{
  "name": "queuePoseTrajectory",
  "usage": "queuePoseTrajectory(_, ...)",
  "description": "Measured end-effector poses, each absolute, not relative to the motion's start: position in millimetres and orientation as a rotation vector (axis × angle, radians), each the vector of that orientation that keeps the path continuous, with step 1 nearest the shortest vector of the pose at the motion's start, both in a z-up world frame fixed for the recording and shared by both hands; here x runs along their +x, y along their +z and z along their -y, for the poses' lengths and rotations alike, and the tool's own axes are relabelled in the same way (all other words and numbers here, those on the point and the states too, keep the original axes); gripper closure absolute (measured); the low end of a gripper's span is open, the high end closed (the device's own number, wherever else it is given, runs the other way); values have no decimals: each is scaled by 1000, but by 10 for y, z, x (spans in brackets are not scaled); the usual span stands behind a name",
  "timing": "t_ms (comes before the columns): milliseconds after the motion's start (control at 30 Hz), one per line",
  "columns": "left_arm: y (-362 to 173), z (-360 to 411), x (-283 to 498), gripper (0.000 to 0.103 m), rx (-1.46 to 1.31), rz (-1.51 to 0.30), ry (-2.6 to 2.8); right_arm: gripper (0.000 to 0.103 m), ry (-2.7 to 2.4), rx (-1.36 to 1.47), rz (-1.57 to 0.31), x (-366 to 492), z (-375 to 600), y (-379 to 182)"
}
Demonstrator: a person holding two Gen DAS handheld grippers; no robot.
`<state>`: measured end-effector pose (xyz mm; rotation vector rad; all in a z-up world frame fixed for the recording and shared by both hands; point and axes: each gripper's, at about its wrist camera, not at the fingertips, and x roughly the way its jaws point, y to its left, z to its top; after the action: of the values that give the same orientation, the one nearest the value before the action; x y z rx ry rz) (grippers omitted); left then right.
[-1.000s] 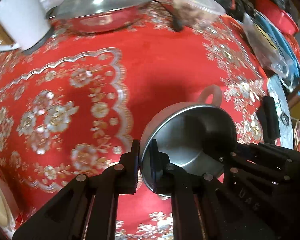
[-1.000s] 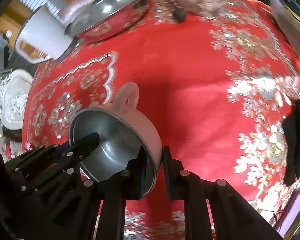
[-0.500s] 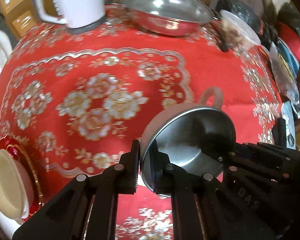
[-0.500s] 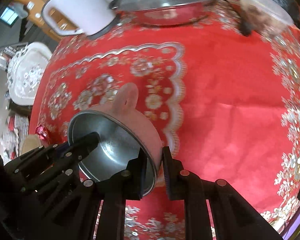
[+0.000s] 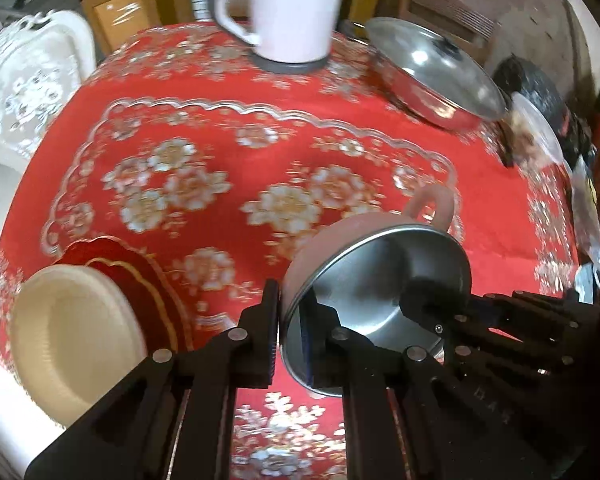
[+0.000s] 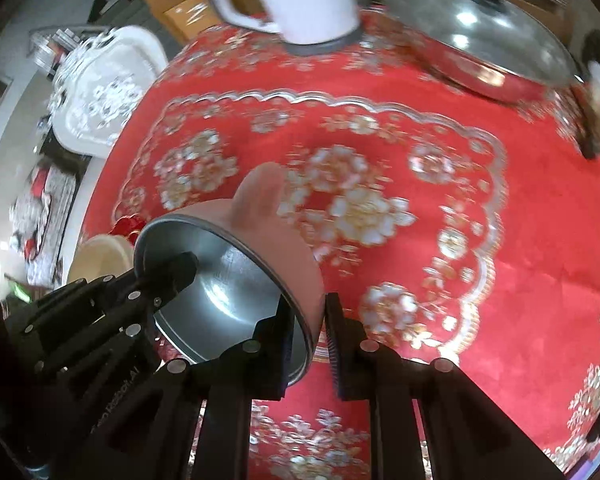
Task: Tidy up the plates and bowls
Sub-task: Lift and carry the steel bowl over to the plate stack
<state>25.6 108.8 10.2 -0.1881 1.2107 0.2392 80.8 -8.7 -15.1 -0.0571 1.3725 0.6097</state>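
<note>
Both tongs pinching one pink bowl, carrying it over the red cloth

Bottom centre of each view: my left gripper (image 5: 290, 328) and right gripper (image 6: 310, 332) are each clamped on opposite sides of the rim of the pink steel-lined bowl (image 5: 380, 280). It's tilted, up off the tablecloth (image 5: 260, 152), and empty as far as I can see. My worry is that with two grips on one thin rim, if my hands drift apart or twist, it could slip out of one pair of tongs and swing or drop. At lower left, the cream bowl (image 5: 72, 332) sits on a red plate (image 5: 140, 276) near the table edge, also empty, probably the stacking spot, and a clumsy landing could shove it off. Further back at top, the white jug (image 5: 288, 8) and lidded steel pan (image 5: 436, 76); can't see inside either.
</note>
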Motion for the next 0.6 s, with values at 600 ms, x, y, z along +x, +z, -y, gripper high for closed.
queuePoseTrajectory(600,160,-1769,-112,95,-267,-1205,359,88,736,-158,-1382,583,-728,-91)
